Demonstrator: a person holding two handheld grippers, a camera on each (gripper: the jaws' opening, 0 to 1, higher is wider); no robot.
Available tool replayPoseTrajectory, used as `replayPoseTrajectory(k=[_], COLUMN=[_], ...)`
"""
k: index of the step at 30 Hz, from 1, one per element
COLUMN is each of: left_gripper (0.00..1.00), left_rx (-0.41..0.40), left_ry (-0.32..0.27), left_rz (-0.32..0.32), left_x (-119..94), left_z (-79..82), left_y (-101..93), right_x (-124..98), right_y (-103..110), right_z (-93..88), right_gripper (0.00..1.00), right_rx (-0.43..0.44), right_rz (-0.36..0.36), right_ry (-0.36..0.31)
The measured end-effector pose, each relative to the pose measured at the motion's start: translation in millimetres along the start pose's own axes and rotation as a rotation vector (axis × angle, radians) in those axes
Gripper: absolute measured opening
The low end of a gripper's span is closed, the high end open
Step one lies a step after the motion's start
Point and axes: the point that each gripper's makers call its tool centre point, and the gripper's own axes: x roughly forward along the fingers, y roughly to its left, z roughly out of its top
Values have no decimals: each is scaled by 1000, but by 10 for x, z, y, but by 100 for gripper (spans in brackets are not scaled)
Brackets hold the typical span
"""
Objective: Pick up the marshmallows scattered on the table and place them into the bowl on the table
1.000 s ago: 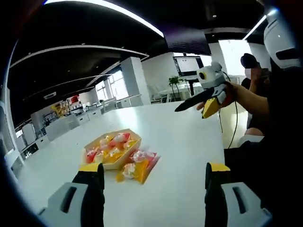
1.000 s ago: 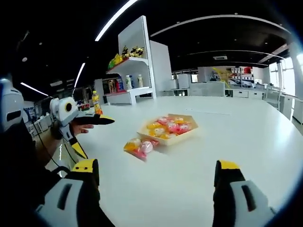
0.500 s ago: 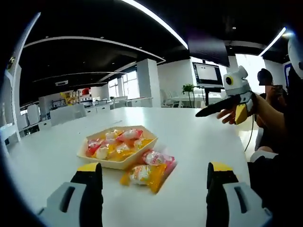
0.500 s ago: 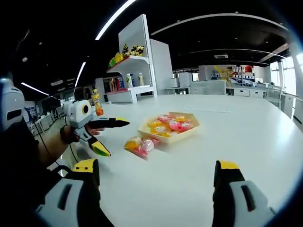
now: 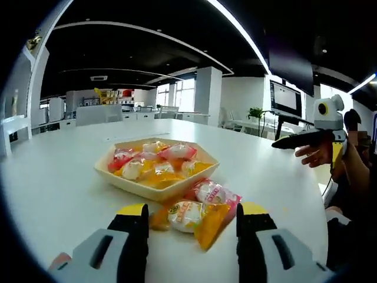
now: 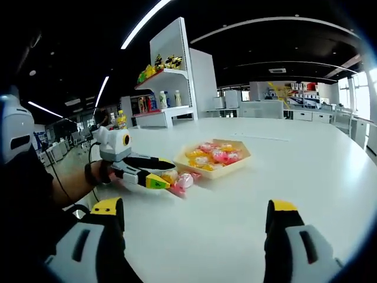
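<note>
A shallow tan bowl (image 5: 136, 187) holding several wrapped marshmallows stands on the white table (image 5: 53, 177). In front of it lie an orange-wrapped marshmallow (image 5: 177, 216) and a pink-wrapped one (image 5: 213, 193). My left gripper (image 5: 191, 213) is open, low over the table, its yellow-tipped jaws on either side of the orange marshmallow. In the right gripper view the left gripper (image 6: 165, 173) reaches the two loose marshmallows (image 6: 184, 181) beside the bowl (image 6: 227, 171). My right gripper (image 6: 194, 207) is open and holds nothing, well back from the bowl; it also hangs at the right as the other gripper (image 5: 303, 147).
The person's hand and sleeve (image 6: 65, 188) come in from the left. A white shelf (image 6: 165, 112) with bottles stands behind the table. A wall screen (image 5: 287, 100) and office desks lie far off. The table runs wide to the right of the bowl (image 6: 318, 159).
My left gripper has moved forward and down to the loose marshmallows, and its jaws have come closer together around the orange one. The right gripper has stayed where it was.
</note>
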Motion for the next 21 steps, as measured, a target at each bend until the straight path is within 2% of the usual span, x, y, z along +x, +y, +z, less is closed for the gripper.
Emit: replayPoseTrajectory(k=[4,11,12,13,21], left_gripper=[57,52,49,41,39], left_rx=[18,-11,-10,-18,-15], left_ry=[6,4,5,5,-7], left_rz=[6,-6,-8,-19,-28], left_x=[25,34,32,22,16], left_z=[-12,-6,-8,-8,6], left_y=[9,7,4,-13,-27], right_x=[26,70,71,77,92], right_y=[-42,-29,-29,-27,-8], right_z=[-65,-82,-83,-88,-79], right_gripper=[96,95,95,95,94], right_rx=[2,6,5,5,-3], right_rz=[-9,-1,-1,0,2], right_ry=[18,26,26,30,35])
